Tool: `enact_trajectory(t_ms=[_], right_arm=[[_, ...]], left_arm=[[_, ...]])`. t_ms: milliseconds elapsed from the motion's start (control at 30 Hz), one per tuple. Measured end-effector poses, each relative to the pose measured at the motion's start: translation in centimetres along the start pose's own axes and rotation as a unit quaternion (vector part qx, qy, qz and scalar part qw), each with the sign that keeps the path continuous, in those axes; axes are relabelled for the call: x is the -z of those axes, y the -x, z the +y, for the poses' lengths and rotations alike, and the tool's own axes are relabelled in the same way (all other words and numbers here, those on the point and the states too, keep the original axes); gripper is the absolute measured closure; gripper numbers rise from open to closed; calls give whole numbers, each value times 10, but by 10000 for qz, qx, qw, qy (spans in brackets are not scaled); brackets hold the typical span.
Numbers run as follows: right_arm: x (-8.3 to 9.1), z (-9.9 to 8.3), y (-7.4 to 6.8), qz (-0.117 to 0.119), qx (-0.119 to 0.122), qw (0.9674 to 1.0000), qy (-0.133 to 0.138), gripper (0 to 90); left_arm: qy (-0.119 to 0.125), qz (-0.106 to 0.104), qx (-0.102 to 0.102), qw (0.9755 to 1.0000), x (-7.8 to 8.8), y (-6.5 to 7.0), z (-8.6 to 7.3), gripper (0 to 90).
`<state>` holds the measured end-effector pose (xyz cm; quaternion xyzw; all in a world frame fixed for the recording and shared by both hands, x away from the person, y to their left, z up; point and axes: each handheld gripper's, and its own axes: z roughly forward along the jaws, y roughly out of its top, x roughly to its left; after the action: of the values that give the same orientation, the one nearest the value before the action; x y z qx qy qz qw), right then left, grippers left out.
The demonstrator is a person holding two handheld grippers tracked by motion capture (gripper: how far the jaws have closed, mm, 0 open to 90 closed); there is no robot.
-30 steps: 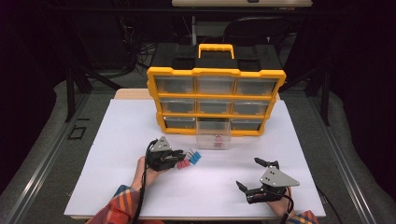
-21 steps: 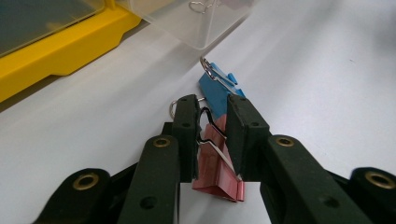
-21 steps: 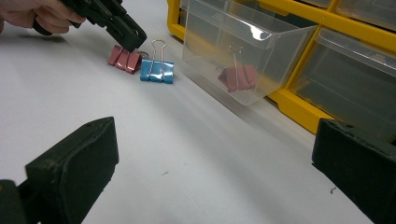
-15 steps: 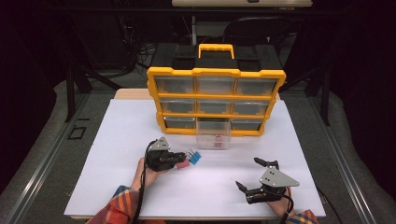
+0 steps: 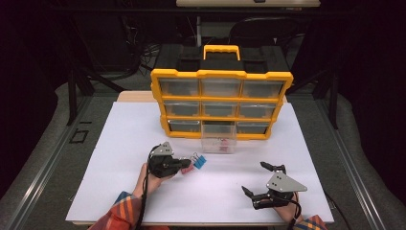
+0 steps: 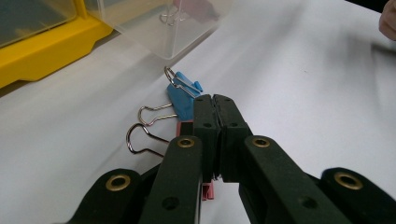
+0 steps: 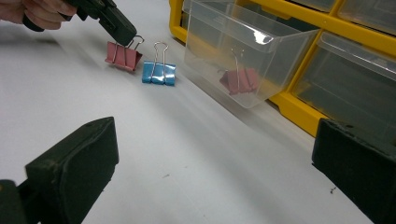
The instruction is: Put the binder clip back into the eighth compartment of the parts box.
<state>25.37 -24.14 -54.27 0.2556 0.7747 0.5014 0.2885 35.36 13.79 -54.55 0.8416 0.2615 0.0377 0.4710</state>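
A pink binder clip and a blue binder clip lie side by side on the white table, in front of a clear drawer taken out of the organizer. My left gripper has just been closing and its jaws now meet at the tips right over the pink clip. The clip's wire handles stick out beside the jaws, and I see nothing between the pads. The blue clip lies just past the tips. My right gripper rests open near the front right, holding nothing.
A yellow organizer with several clear drawers stands upright at the back of the table. The pulled-out drawer sits before its bottom row and holds another pink clip. Dark floor surrounds the table.
The left gripper's jaws have closed over the pink clip; the hand barely shifted. The right gripper has stayed where it was.
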Motion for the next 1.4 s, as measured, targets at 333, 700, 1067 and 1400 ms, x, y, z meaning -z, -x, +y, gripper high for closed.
enact_trajectory(t_ms=[333, 700, 1067, 1400], right_arm=[[-2, -1, -2, 44, 28, 10000, -28, 0], [0, -1, -1, -29, 49, 10000, -21, 1], [0, 0, -2, 9, 75, 10000, -4, 1], [-1, 0, -1, 12, 55, 10000, 2, 1]], left_arm=[[153, 394, 120, 9990, 12, -3, 4, 883], [313, 819, 43, 9961, 23, -3, 9, 883], [229, 1115, -10, 9935, 26, -4, 16, 883], [325, 1253, -60, 9916, 27, 1, 27, 883]])
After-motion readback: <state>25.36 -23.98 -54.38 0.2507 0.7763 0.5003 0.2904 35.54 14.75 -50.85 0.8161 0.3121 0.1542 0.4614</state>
